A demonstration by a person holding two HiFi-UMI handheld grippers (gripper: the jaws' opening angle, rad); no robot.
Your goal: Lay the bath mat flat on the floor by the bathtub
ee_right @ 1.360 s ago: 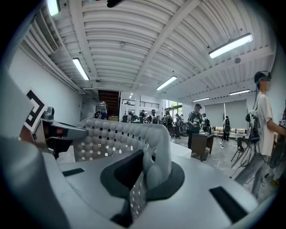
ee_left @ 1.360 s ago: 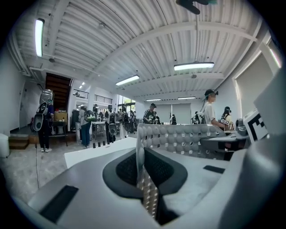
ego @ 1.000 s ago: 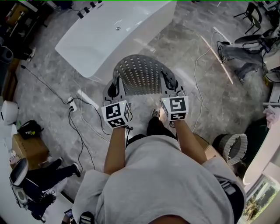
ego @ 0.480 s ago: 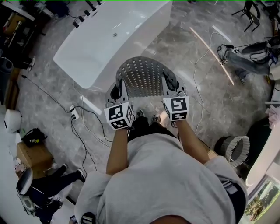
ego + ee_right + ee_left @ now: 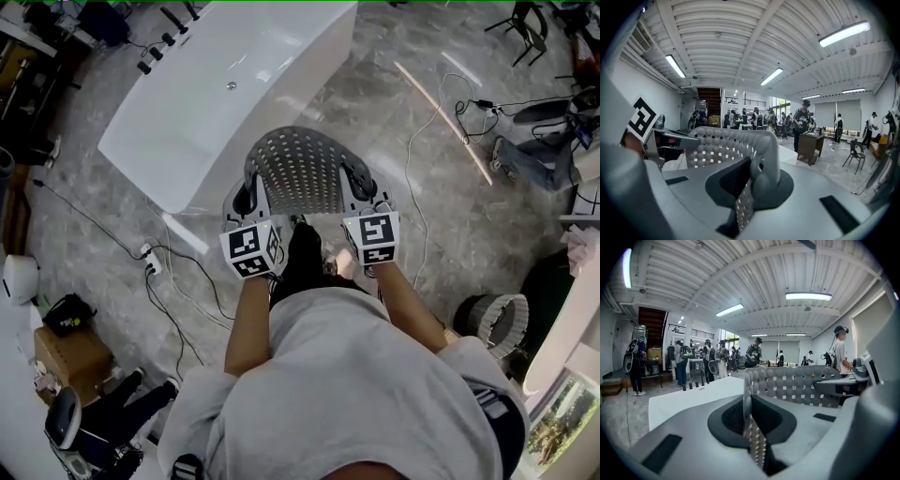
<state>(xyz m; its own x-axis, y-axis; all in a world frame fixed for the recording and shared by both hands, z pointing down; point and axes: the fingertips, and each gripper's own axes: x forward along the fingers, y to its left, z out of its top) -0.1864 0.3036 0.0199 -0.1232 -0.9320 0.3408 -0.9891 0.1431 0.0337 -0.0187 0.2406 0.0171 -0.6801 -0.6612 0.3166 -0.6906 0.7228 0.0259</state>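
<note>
A grey perforated bath mat point(image 5: 302, 167) hangs arched between my two grippers above the marble floor, just in front of the white bathtub point(image 5: 234, 84). My left gripper point(image 5: 247, 199) is shut on the mat's left edge, and the left gripper view shows the mat point(image 5: 787, 385) pinched between the dark pads point(image 5: 733, 416). My right gripper point(image 5: 361, 187) is shut on the right edge; its own view shows the mat point(image 5: 726, 147) folded up between the jaws. The person's feet stand under the mat's near side.
White cables and a power strip point(image 5: 150, 258) lie on the floor at the left. A long pale bar point(image 5: 441, 120) and more cables lie at the right. A round basket point(image 5: 497, 323) stands at the lower right. Several people stand at the far end of the room.
Both grippers have carried the mat forward toward the bathtub, which now lies closer under the mat's far edge. The grip on both edges is unchanged.
</note>
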